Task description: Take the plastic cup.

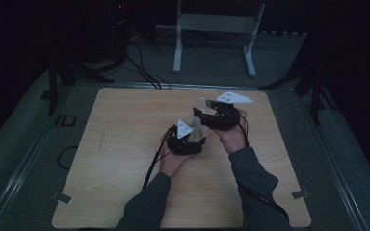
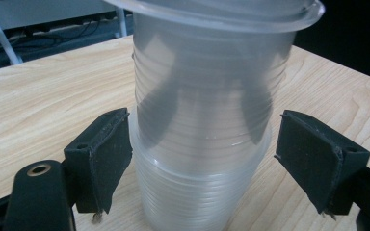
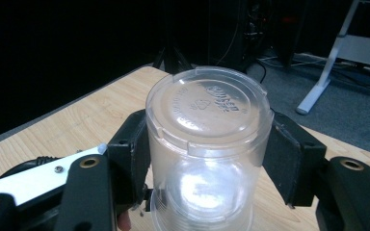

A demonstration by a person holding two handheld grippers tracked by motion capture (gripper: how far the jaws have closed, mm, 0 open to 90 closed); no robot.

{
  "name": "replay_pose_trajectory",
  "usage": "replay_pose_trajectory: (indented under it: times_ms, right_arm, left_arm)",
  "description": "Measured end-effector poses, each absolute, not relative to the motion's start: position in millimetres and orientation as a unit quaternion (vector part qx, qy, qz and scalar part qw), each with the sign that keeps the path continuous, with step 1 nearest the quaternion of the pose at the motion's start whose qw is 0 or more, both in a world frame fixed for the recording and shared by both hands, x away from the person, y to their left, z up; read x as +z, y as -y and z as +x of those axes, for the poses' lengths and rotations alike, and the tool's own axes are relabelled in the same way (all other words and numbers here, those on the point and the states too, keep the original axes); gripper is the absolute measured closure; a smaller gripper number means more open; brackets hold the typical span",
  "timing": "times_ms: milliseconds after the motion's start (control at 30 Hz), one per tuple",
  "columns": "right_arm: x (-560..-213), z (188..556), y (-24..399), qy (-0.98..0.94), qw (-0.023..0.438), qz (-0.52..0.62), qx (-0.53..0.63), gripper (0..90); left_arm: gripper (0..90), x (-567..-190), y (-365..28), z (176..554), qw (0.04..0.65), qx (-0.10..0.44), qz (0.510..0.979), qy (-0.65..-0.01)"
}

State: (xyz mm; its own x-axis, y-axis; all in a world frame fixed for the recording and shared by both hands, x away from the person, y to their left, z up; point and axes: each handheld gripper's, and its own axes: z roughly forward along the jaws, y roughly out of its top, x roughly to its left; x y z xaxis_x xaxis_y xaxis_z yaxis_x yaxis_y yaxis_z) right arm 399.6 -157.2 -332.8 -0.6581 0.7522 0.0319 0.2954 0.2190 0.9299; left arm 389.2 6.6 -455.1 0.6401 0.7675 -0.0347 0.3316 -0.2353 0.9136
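Table (image 1: 125, 144): pale wood, fine straight grain, light tan.
Cup stack (image 2: 202, 144) on table: clear, colourless plastic, ribbed with thin horizontal rings; milky where walls overlap.
Lid (image 3: 207, 103) atop cup stack: clear, embossed lettering and small symbol.
Left gripper (image 2: 202, 163), beside cup stack: matte black jaws, brass-coloured rivet.
Right gripper (image 3: 207, 159), around cup stack: black jaws, white plate, brass rivets.
Sleeves (image 1: 250, 178) below cup stack: dark grey.
Floor (image 1: 212, 72) beyond table: grey carpet.
Frame (image 1: 217, 24) beyond table: light grey-white.
Cables (image 1: 139, 67): black.
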Motion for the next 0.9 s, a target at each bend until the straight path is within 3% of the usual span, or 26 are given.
replay_pose_trajectory:
  times_ms: [900]
  right_arm:
    - [-306.2, 392.8, 166.4, -0.742, 0.235, 0.338, 0.529, 39.3]
  left_arm:
    - [23.1, -446.9, -16.4, 379.4, 0.508, 0.209, 0.756, -0.357]
